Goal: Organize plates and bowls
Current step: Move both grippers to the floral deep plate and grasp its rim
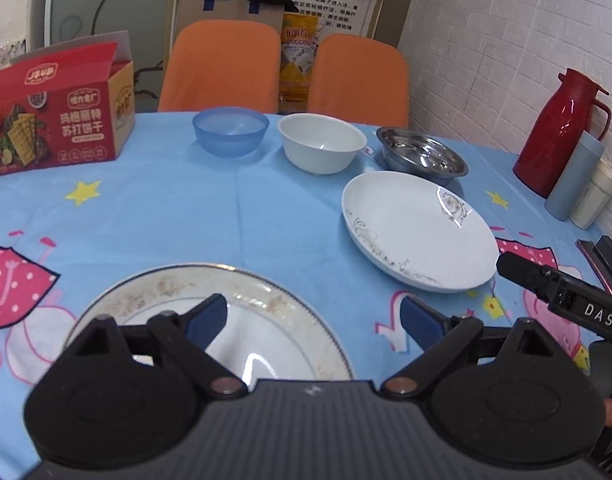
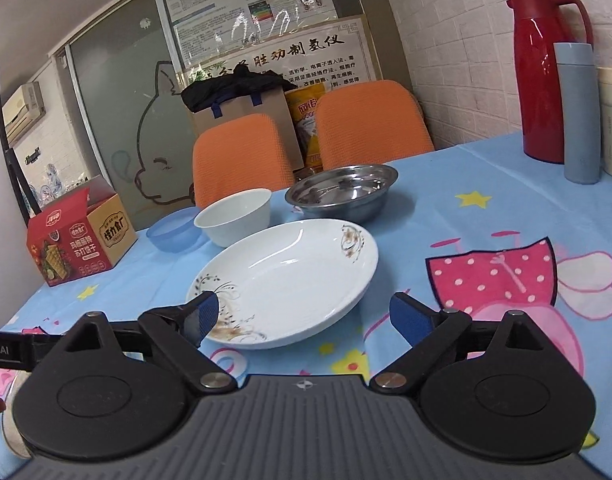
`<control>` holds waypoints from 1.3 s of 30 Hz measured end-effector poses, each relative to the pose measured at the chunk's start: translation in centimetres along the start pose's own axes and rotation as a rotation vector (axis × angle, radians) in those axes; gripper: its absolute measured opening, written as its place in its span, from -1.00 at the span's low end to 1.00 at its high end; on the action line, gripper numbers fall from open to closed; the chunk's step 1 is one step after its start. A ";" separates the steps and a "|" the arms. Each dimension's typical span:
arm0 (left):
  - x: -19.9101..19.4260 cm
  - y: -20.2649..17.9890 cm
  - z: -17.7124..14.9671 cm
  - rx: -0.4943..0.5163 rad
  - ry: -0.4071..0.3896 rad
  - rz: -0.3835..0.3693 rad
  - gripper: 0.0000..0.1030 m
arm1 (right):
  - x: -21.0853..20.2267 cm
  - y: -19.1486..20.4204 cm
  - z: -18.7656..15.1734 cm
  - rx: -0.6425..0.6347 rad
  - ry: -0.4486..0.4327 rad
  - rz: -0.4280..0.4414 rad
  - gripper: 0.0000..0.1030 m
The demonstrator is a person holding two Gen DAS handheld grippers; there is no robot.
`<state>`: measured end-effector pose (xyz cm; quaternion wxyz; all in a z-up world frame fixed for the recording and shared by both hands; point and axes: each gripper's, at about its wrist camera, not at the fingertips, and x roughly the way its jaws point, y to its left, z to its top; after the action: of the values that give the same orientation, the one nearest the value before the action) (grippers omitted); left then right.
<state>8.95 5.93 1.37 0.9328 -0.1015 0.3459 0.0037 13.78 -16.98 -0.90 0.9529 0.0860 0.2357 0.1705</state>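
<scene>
Plates sit apart on the surface: gold-rimmed plate (image 1: 178, 312) just under my left gripper (image 1: 312, 318), floral plate (image 2: 290, 272) ahead of my right gripper (image 2: 304, 316) (both with jaws wide open, holding nothing), three bowls lined up beyond.

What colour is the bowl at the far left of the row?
The bowl is translucent blue; the left wrist view shows it best.

Gold-rimmed flat plate (image 1: 266, 300) lies nearest me, upright. White floral deep plate (image 1: 420, 230) sits to its right, further back. Behind, in a row: blue plastic bowl (image 1: 230, 131), white bowl (image 1: 321, 142), steel bowl (image 1: 422, 156) just beside the floral plate.
</scene>
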 end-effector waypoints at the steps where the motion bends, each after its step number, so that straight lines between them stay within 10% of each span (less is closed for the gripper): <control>1: 0.7 -0.3 0.7 -0.011 0.008 -0.014 0.84 | 0.6 -0.2 0.4 -0.018 0.007 -0.004 1.00; 16: 11.0 -4.6 6.5 -0.055 0.107 -0.009 0.84 | 7.9 -1.0 2.3 -0.123 0.156 0.000 1.00; 39: 13.8 -5.1 5.7 0.019 0.150 0.075 0.84 | 8.5 -1.6 1.3 -0.065 0.184 0.047 1.00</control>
<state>23.49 1.14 -2.37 0.9045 -0.0794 0.4181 0.0276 21.92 -15.44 -3.69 0.9252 0.0445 0.3143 0.2077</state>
